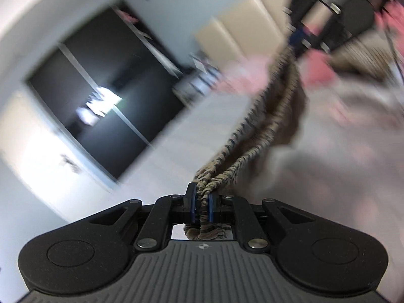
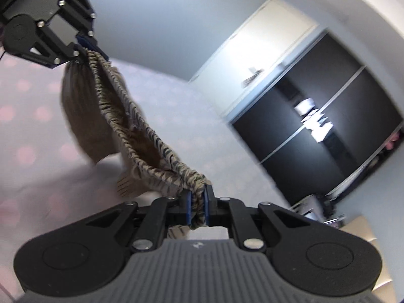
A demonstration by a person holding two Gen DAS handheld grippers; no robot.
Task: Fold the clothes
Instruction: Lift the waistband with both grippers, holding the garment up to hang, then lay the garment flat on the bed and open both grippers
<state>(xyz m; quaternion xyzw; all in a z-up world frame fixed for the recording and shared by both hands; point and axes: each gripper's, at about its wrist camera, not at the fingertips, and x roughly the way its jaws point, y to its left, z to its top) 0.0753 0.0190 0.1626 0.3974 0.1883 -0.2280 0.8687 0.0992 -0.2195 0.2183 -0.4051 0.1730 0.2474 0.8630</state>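
A tan garment with a dark-striped elastic waistband (image 2: 141, 136) hangs stretched in the air between both grippers. My left gripper (image 1: 202, 205) is shut on one end of the waistband (image 1: 255, 136). My right gripper (image 2: 198, 208) is shut on the other end. In the right wrist view the left gripper (image 2: 88, 48) shows at the top left, clamped on the band, with the garment's tan body (image 2: 83, 116) hanging below it. In the left wrist view the right gripper (image 1: 315, 22) is a dark blur at the top right.
A pale bedsheet with pink dots (image 2: 32, 136) lies under the garment, also in the left wrist view (image 1: 341, 156). A dark glass-fronted wardrobe (image 2: 328, 131) and white walls stand behind. Beige panels (image 1: 242, 22) show in the background.
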